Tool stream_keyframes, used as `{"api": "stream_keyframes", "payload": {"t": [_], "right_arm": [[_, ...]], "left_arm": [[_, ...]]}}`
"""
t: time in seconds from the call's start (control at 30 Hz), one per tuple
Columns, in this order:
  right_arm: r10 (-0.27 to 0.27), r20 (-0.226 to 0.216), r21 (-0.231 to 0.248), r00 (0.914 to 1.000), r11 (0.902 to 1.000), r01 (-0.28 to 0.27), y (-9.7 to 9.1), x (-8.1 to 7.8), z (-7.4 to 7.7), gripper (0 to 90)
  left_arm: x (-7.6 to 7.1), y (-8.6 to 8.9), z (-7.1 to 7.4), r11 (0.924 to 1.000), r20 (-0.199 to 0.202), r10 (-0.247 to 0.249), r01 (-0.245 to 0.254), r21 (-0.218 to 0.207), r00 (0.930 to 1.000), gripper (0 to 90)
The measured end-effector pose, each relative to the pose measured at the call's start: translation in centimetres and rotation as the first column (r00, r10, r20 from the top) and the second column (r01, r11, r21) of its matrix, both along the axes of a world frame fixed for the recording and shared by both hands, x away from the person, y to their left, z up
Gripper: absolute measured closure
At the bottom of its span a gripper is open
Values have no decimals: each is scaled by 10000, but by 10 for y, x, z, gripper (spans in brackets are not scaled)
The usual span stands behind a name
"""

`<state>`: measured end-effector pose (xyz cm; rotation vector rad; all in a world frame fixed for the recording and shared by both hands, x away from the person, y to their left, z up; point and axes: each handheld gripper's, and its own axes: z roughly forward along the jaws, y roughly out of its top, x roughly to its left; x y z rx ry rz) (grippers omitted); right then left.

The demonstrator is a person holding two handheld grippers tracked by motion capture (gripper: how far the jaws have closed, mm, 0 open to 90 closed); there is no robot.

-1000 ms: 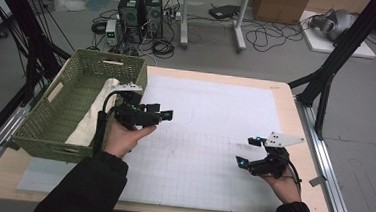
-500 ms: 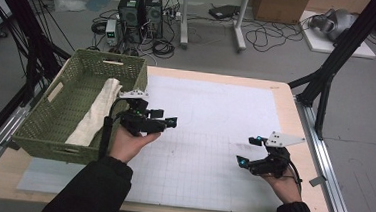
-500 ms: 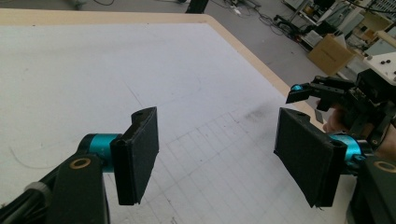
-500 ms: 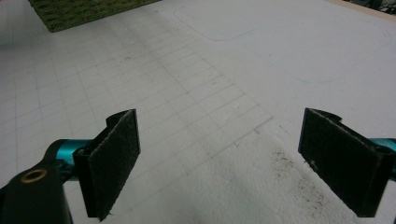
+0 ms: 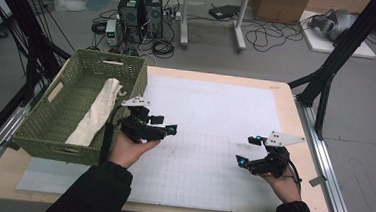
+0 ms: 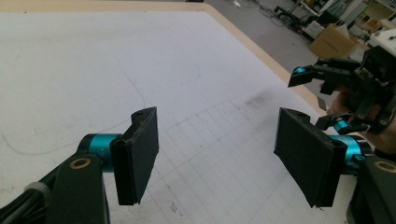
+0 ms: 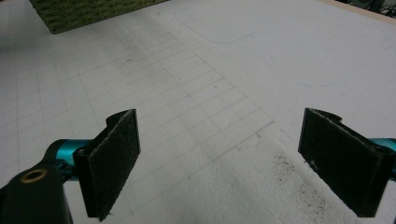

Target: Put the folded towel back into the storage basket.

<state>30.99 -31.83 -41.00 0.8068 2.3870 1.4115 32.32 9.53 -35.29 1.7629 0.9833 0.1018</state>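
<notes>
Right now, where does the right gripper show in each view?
High view: the right gripper is at lower right, held open above the mat.
Left gripper view: it is at the right edge, farther off, in a hand.
Right gripper view: it fills the bottom, with its two pads wide apart.
Shared landmark: the white gridded mat, under it in every view.

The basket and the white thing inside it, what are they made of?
The basket looks like woven wicker or plastic strands, matte green; its walls show a regular weave and a cut-out handle. Which of the two is hard to tell. The cloth looks like soft cream fabric: it lies limp and folded along the basket's floor.
</notes>
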Motion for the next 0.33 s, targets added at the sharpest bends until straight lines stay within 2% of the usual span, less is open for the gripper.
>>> {"api": "stream_keyframes", "payload": {"t": [0.17,0.23,0.33], "right_arm": [[-1,-18,23,10000,10000,1,0,0,1,120],[-6,43,-12,10000,10000,6,0,0,1,120],[-9,48,4,10000,10000,9,-1,-1,2,120]], "left_arm": [[-4,-3,-6,9993,6,-108,107,365,9999,303],[-6,-3,-8,9996,-37,-139,139,260,9999,303],[-9,-4,-12,9992,-58,-255,256,321,9997,304]]}}
